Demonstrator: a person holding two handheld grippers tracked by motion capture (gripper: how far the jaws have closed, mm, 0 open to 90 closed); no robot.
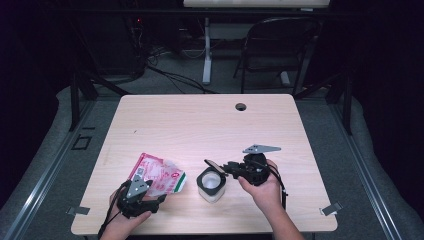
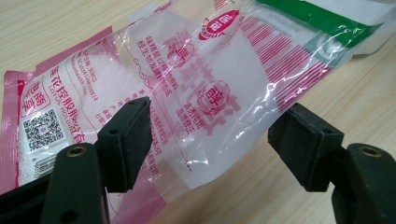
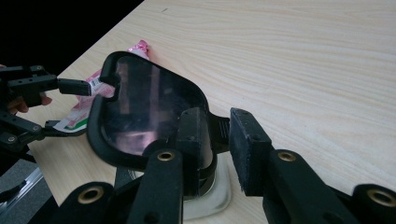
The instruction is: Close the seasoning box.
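The jar stands near the table's front edge, just left of the right gripper, whose jaws reach over its top. In the right gripper view the jar's flip lid stands raised, with its hinge tab between the right gripper's jaws; the left pad touches the tab, but a gap shows at the other pad, so the jaws stand partly spread and do not pinch it. The bag lies flat left of the jar, its near end just ahead of the left gripper. In the left gripper view the left gripper's jaws are spread wide, hanging over the bag, apart from it.

The lid and jaws hide most of the jar body, and the bag's far corner is cut off by the frame.

The jar is white with a black collar and a dark glossy lid. The bag is clear film with pink print, a green band and white grains inside.
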